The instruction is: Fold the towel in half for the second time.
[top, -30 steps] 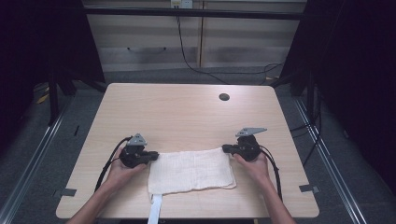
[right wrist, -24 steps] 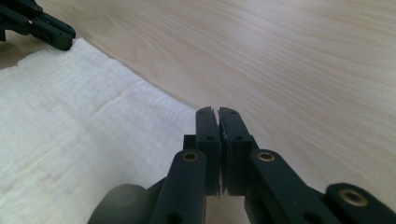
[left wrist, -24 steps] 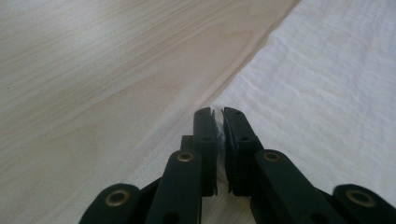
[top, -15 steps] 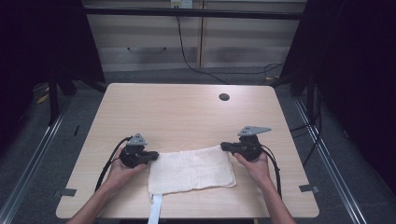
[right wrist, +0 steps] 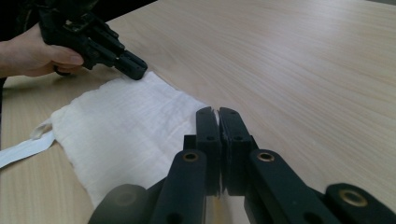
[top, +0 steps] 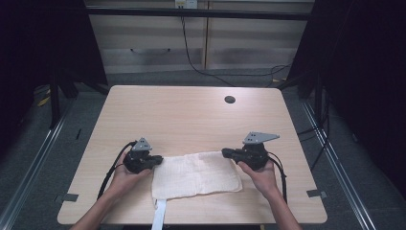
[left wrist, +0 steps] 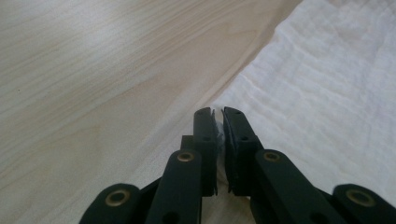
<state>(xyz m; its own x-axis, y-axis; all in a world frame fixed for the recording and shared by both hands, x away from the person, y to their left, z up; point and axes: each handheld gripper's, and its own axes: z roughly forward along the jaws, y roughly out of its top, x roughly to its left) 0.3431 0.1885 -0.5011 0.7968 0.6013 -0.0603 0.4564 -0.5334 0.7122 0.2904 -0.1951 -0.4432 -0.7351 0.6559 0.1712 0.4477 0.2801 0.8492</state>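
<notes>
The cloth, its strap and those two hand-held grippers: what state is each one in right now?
Cloth: folded, lying flat on the table.
White strap: hanging over the near table edge.
Left hand-held gripper: shut on the cloth's corner.
Right hand-held gripper: shut on the cloth's opposite corner.

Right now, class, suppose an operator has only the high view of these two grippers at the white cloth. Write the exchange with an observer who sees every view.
Operator: Is the left gripper holding the cloth?
Observer: Yes; in its own view its jaws are shut, pinching the cloth's edge.
Operator: And the right gripper?
Observer: Shut too, at a cloth corner, with a white sliver between its tips.
Operator: The strap?
Observer: It meets the cloth's corner in a small loop.
</notes>
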